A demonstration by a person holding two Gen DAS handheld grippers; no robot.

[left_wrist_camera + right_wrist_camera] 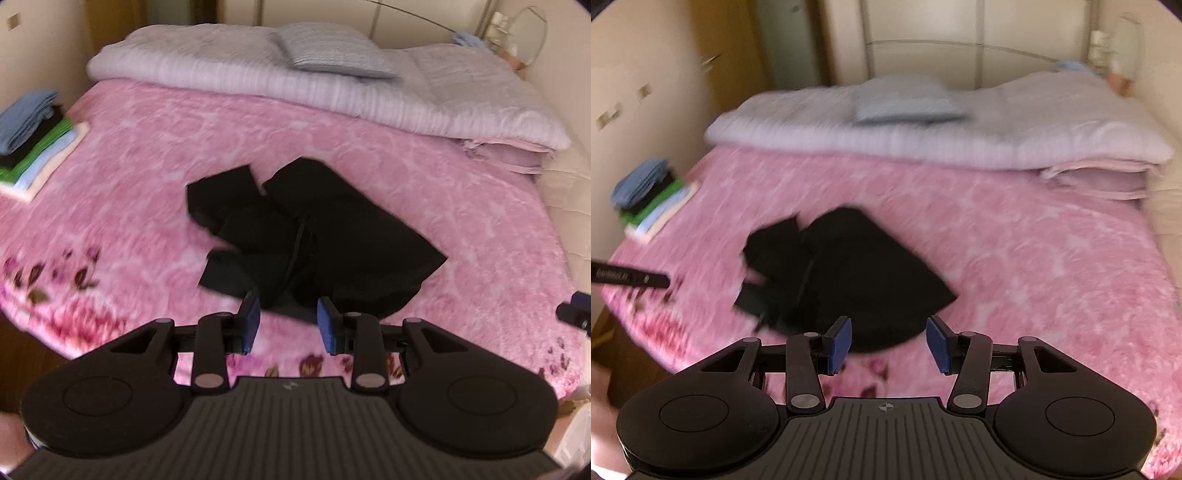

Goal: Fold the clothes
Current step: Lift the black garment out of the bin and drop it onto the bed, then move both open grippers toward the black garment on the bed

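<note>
Left claw [288,325]: I found it standing wide, blue pads apart and holding nothing, poised just above the near hem of the garment.
Right claw [889,345]: I saw it spread wide as well, nothing between the pads, hovering over the near right edge of the same garment.
Black garment [314,236]: it lay rumpled in the middle of the bed, in no neat rectangle; one sleeve-like flap was thrown out to the left and layers overlapped each other. I could not tell which kind of garment it was, nor read its seams, for the cloth was dark and both views were blurred.
Pink bedspread [147,166]: plush, flower-patterned, bearing the garment directly.
Folded stack [33,140]: blue, black, green and pale pieces sat piled at the far left edge of the bed, well apart from the black garment.
Rolled quilt [258,74]: it lay across the head of the bed with a grey pillow [332,51] on top.
Stage, my judgement: the black piece remained unfolded; the stack showed folded work already lying there.
Risk one: a pinch on overlapped layers could lift two plies together and drag the heap instead of spreading it.
Risk two: black on black hid the edges, so a claw could close on the bedspread pile.
Risk three: unequal grips could twist the cloth on lifting.
</note>
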